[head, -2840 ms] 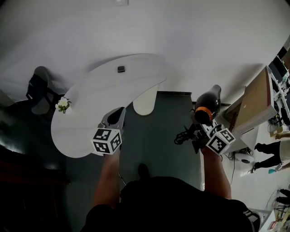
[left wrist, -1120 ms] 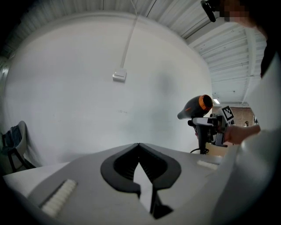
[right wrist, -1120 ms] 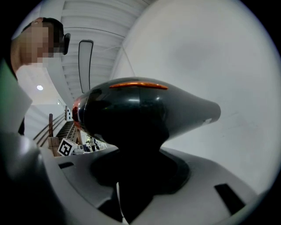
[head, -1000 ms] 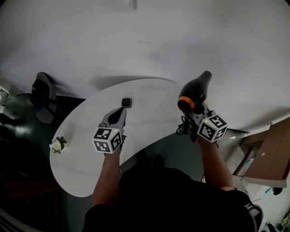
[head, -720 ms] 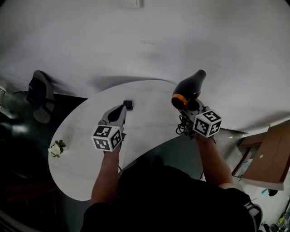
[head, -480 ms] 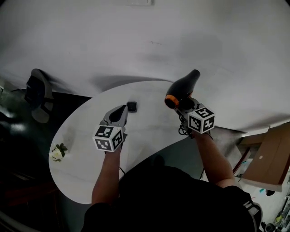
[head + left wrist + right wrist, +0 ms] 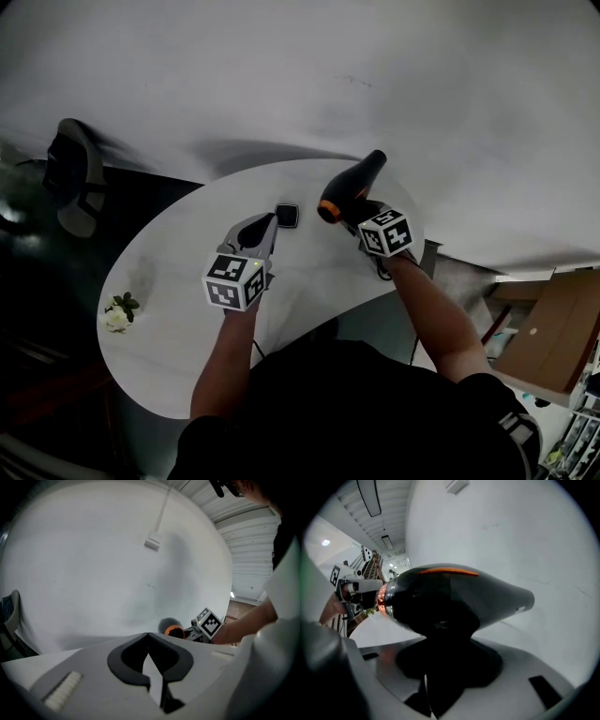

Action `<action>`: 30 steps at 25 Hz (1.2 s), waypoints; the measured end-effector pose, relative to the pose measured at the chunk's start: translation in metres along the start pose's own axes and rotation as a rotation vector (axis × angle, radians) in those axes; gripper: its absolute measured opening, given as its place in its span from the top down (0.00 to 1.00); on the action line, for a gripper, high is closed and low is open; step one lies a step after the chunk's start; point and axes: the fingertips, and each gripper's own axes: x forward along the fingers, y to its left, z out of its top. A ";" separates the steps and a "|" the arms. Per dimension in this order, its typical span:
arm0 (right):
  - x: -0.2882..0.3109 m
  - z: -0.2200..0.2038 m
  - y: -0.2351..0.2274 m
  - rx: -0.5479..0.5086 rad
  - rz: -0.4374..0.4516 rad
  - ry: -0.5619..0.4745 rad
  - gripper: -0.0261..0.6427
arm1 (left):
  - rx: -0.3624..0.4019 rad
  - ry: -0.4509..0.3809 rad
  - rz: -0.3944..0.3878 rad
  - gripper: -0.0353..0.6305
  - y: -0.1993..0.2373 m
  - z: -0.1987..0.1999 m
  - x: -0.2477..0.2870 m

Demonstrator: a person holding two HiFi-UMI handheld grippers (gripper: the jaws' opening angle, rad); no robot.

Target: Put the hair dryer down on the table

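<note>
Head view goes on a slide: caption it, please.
Right gripper holds black hair dryer over white table; left gripper shut, empty.

Looks like office or lab room: bare white wall (image 7: 281,75), curved white table (image 7: 169,281), swivel chair (image 7: 70,178), cardboard box (image 7: 548,328), strip lights (image 7: 370,498) on slatted ceiling (image 7: 356,508).

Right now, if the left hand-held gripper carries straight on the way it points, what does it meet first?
Probably the small black square object on the table, just ahead of the left hand-held gripper; depth unclear.
</note>
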 end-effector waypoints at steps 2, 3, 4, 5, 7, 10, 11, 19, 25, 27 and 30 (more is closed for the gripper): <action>0.018 -0.010 0.003 -0.007 0.013 0.056 0.70 | -0.011 -0.001 0.003 0.93 0.005 -0.003 0.001; 0.026 -0.015 0.004 -0.011 0.019 0.083 0.70 | -0.016 0.000 0.005 0.93 0.006 -0.005 0.001; 0.032 -0.020 0.005 -0.017 0.026 0.108 0.70 | -0.022 0.002 0.006 0.93 0.007 -0.007 0.002; 0.038 -0.024 0.006 -0.022 0.033 0.131 0.70 | -0.027 0.004 0.008 0.93 0.008 -0.009 0.003; 0.051 -0.033 0.008 -0.026 0.043 0.176 0.70 | -0.035 0.008 0.012 0.93 0.009 -0.013 0.003; 0.067 -0.048 0.008 -0.032 0.044 0.249 0.70 | -0.045 0.013 0.018 0.93 0.011 -0.017 0.004; 0.070 -0.052 0.008 -0.038 0.040 0.271 0.70 | -0.047 0.016 0.021 0.93 0.011 -0.018 0.004; 0.084 -0.072 0.018 -0.126 0.030 0.361 0.70 | -0.051 0.029 0.041 0.93 0.014 -0.022 0.002; 0.087 -0.075 0.018 -0.153 -0.002 0.364 0.70 | -0.049 0.042 0.037 0.93 0.009 -0.024 0.005; 0.087 -0.075 0.018 -0.152 -0.001 0.361 0.70 | -0.046 0.044 0.034 0.93 0.006 -0.024 0.006; 0.083 -0.073 0.019 -0.133 0.020 0.350 0.70 | -0.036 0.044 0.029 0.93 0.002 -0.021 0.007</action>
